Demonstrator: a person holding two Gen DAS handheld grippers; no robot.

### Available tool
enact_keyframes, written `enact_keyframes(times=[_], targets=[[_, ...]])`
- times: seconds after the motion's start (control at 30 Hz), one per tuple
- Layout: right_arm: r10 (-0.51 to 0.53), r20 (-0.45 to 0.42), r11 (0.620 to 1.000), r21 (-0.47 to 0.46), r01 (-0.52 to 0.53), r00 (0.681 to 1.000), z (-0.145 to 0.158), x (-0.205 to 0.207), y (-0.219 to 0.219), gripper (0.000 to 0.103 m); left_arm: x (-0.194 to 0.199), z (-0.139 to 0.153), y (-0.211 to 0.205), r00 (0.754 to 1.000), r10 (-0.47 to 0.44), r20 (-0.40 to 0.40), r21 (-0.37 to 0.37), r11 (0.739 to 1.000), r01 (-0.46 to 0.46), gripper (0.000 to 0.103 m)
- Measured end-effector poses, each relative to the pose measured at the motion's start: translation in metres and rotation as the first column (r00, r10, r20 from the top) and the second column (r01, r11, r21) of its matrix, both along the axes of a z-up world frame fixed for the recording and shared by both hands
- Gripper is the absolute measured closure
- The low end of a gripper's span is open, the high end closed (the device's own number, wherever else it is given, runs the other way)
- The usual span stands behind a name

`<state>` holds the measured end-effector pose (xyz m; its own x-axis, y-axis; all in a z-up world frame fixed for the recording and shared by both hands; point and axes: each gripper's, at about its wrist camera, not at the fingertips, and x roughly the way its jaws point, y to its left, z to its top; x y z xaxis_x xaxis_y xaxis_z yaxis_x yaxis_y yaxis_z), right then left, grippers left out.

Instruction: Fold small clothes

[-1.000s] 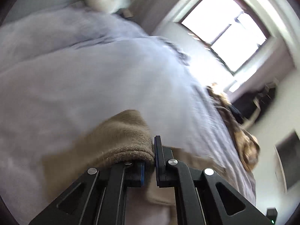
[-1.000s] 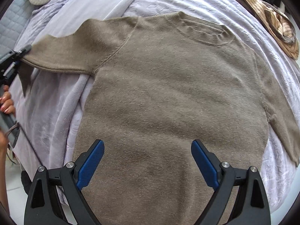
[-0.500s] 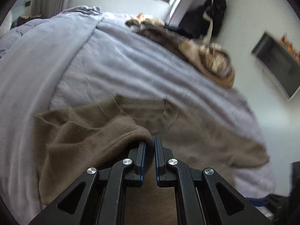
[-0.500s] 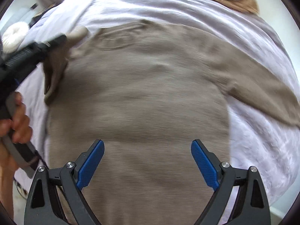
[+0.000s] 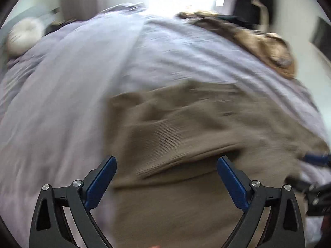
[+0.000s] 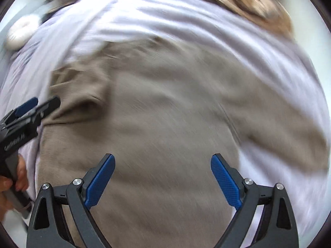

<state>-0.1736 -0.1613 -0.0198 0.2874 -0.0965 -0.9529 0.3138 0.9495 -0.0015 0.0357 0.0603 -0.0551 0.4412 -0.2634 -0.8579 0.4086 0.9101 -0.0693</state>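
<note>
Lilac bedspread (image 6: 269,47), sweater (image 6: 165,113) beneath parted tongs (image 6: 162,168)

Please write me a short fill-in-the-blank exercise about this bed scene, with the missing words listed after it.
1. The brown sweater lies on a pale purple ____.
2. Both the left claw and the right claw stand ____, with nothing pinched between their pads.
3. One sleeve of the sweater lies folded over its ____.
4. The round cushion near the headboard is ____ in colour.

Missing words: blanket; open; body; white
</note>
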Motion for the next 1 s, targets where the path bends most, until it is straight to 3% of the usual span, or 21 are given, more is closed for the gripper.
enact_keyframes(times=[0.07, 0.1, 0.17, 0.27, 0.3, 0.33, 0.37, 0.4, 0.43, 0.53, 0.57, 0.6, 0.63, 0.7, 0.73, 0.8, 0.83, 0.87, 0.9, 0.93, 1.0], targets=[[0.151, 0.028, 0.985, -0.085, -0.148, 0.988, 0.0, 0.027, 0.029, 0.008, 0.009, -0.016, 0.025, 0.998, 0.062, -0.032, 0.093, 0.994, -0.059, 0.005], [0.253, 0.023, 0.957, -0.152, -0.247, 0.967, -0.005, 0.045, 0.05, 0.008, 0.013, -0.026, 0.036, 0.995, 0.088, -0.054, 0.135, 0.988, -0.08, 0.005], [0.397, -0.015, 0.882, -0.271, -0.386, 0.918, -0.018, 0.069, 0.081, 0.009, 0.017, -0.04, 0.051, 0.99, 0.117, -0.076, 0.174, 0.979, -0.102, 0.005], [0.55, -0.109, 0.721, -0.438, -0.536, 0.828, -0.046, 0.095, 0.122, 0.014, 0.021, -0.057, 0.055, 0.988, 0.132, -0.075, 0.229, 0.967, -0.112, 0.005], [0.58, -0.154, 0.652, -0.501, -0.569, 0.8, -0.06, 0.105, 0.135, 0.022, 0.023, -0.063, 0.055, 0.988, 0.139, -0.073, 0.242, 0.963, -0.118, 0.005], [0.595, -0.2, 0.595, -0.542, -0.594, 0.779, -0.073, 0.114, 0.142, 0.046, 0.025, -0.068, 0.056, 0.986, 0.153, -0.072, 0.249, 0.96, -0.131, 0.005], [0.603, -0.23, 0.564, -0.554, -0.613, 0.764, -0.082, 0.119, 0.145, 0.069, 0.027, -0.072, 0.058, 0.982, 0.17, -0.077, 0.239, 0.96, -0.148, 0.005], [0.605, -0.242, 0.566, -0.539, -0.624, 0.759, -0.087, 0.126, 0.145, 0.093, 0.029, -0.074, 0.06, 0.98, 0.184, -0.078, 0.228, 0.96, -0.162, 0.005], [0.586, -0.21, 0.62, -0.505, -0.601, 0.782, -0.083, 0.133, 0.139, 0.093, 0.03, -0.074, 0.061, 0.978, 0.194, -0.075, 0.217, 0.96, -0.174, 0.005], [0.34, 0.115, 0.912, -0.283, -0.297, 0.933, -0.032, 0.128, 0.081, 0.093, 0.03, -0.073, 0.061, 0.979, 0.195, -0.061, 0.214, 0.961, -0.178, 0.005], [0.243, 0.187, 0.96, -0.184, -0.209, 0.952, -0.023, 0.119, 0.059, 0.093, 0.03, -0.074, 0.061, 0.979, 0.195, -0.059, 0.213, 0.961, -0.179, 0.005], [0.074, 0.26, 0.997, -0.022, -0.071, 0.963, -0.017, 0.106, 0.027, 0.093, 0.03, -0.074, 0.063, 0.978, 0.198, -0.058, 0.209, 0.961, -0.182, 0.005], [-0.045, 0.279, 0.996, 0.083, 0.023, 0.959, -0.017, 0.097, 0.006, 0.093, 0.031, -0.074, 0.064, 0.977, 0.205, -0.057, 0.205, 0.96, -0.189, 0.005], [-0.334, 0.246, 0.906, 0.349, 0.239, 0.91, -0.038, 0.069, -0.044, 0.092, 0.033, -0.075, 0.066, 0.973, 0.22, -0.063, 0.187, 0.961, -0.205, 0.005], [-0.47, 0.19, 0.809, 0.484, 0.335, 0.862, -0.058, 0.05, -0.068, 0.088, 0.036, -0.075, 0.068, 0.972, 0.226, -0.067, 0.184, 0.96, -0.211, 0.005], [-0.603, 0.098, 0.664, 0.612, 0.431, 0.791, -0.086, 0.023, -0.09, 0.085, 0.039, -0.076, 0.068, 0.972, 0.225, -0.069, 0.187, 0.96, -0.209, 0.005], [-0.638, 0.065, 0.612, 0.646, 0.455, 0.767, -0.094, 0.015, -0.094, 0.075, 0.041, -0.076, 0.069, 0.973, 0.222, -0.069, 0.189, 0.96, -0.206, 0.005], [-0.67, 0.042, 0.56, 0.685, 0.467, 0.741, -0.101, 0.006, -0.098, 0.073, 0.042, -0.075, 0.07, 0.973, 0.219, -0.074, 0.191, 0.961, -0.202, 0.005], [-0.694, 0.04, 0.525, 0.711, 0.467, 0.719, -0.103, -0.003, -0.1, 0.069, 0.044, -0.073, 0.072, 0.973, 0.217, -0.084, 0.193, 0.961, -0.198, 0.005], [-0.7, 0.043, 0.524, 0.709, 0.472, 0.713, -0.101, -0.006, -0.101, 0.064, 0.043, -0.069, 0.072, 0.972, 0.216, -0.093, 0.189, 0.962, -0.196, 0.005], [-0.676, 0.066, 0.583, 0.657, 0.477, 0.734, -0.09, -0.006, -0.102, 0.06, 0.04, -0.058, 0.077, 0.971, 0.214, -0.11, 0.16, 0.968, -0.195, 0.005]])
